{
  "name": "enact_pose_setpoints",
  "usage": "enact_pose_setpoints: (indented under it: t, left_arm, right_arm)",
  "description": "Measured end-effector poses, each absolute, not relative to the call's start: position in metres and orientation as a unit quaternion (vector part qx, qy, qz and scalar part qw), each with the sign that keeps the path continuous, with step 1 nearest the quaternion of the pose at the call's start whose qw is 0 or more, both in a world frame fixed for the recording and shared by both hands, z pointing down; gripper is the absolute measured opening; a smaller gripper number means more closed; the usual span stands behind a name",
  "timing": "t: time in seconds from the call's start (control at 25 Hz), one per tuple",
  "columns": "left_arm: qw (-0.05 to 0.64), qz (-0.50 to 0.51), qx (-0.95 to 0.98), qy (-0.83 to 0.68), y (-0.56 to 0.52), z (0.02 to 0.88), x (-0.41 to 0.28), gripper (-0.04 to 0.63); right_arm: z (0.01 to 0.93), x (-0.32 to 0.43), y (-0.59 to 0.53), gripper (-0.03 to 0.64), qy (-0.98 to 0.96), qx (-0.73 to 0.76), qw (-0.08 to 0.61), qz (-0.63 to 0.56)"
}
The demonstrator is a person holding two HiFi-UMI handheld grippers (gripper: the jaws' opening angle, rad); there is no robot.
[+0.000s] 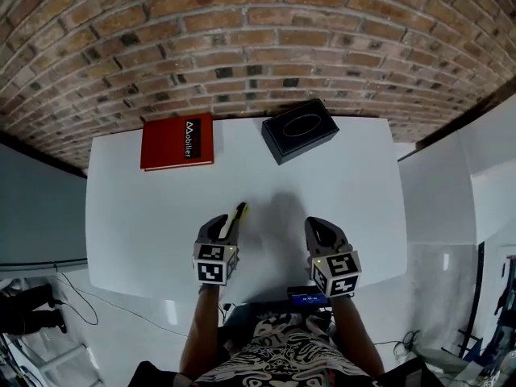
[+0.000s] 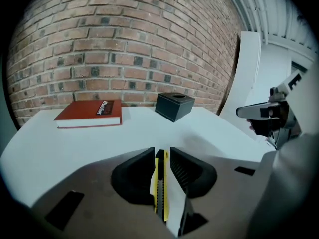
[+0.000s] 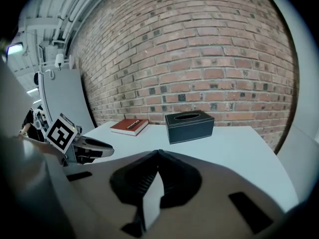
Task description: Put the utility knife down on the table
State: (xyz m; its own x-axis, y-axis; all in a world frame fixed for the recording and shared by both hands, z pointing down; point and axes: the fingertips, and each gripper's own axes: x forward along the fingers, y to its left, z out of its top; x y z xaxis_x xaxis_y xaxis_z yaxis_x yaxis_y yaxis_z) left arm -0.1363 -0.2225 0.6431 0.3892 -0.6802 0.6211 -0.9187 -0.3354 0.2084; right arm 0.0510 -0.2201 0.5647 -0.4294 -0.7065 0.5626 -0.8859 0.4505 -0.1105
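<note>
A yellow and black utility knife (image 2: 160,183) is clamped between the jaws of my left gripper (image 2: 162,156), which is shut on it. In the head view the knife (image 1: 236,218) pokes forward out of the left gripper (image 1: 226,226), above the near middle of the white table (image 1: 161,240). Whether it touches the table I cannot tell. My right gripper (image 1: 318,230) hovers to the right of it, over the table's near edge. Its jaws are shut with nothing between them, as the right gripper view (image 3: 158,153) shows.
A red book (image 1: 178,142) lies at the table's far left. A black tissue box (image 1: 299,129) stands at the far middle, near the brick wall (image 1: 258,39). A white partition (image 1: 468,176) rises on the right.
</note>
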Motion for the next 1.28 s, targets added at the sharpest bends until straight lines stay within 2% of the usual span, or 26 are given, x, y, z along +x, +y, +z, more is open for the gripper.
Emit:
enact_pose_setpoints:
  t: [0.24,0.44,1.0,1.28]
  left_arm:
    - [0.275,0.151,0.794,-0.520,-0.221,0.597,-0.138,0.058]
    - [0.250,0.123,0.799,-0.534,-0.213,0.562,-0.139,0.026]
    - [0.192,0.086,0.811,-0.546,-0.181,0.494,-0.141,0.018]
    - [0.189,0.043,0.806,-0.558,-0.172,0.468,-0.151,0.018]
  right_arm:
    - [0.542,0.049,-0.209,0.000,-0.830,0.487,0.203,0.184]
    - [0.524,0.047,-0.200,0.000,-0.837,0.486,0.189,0.166]
    - [0.483,0.034,-0.168,0.000,-0.855,0.482,0.154,0.118]
    - [0.468,0.029,-0.156,0.000,-0.860,0.482,0.138,0.097]
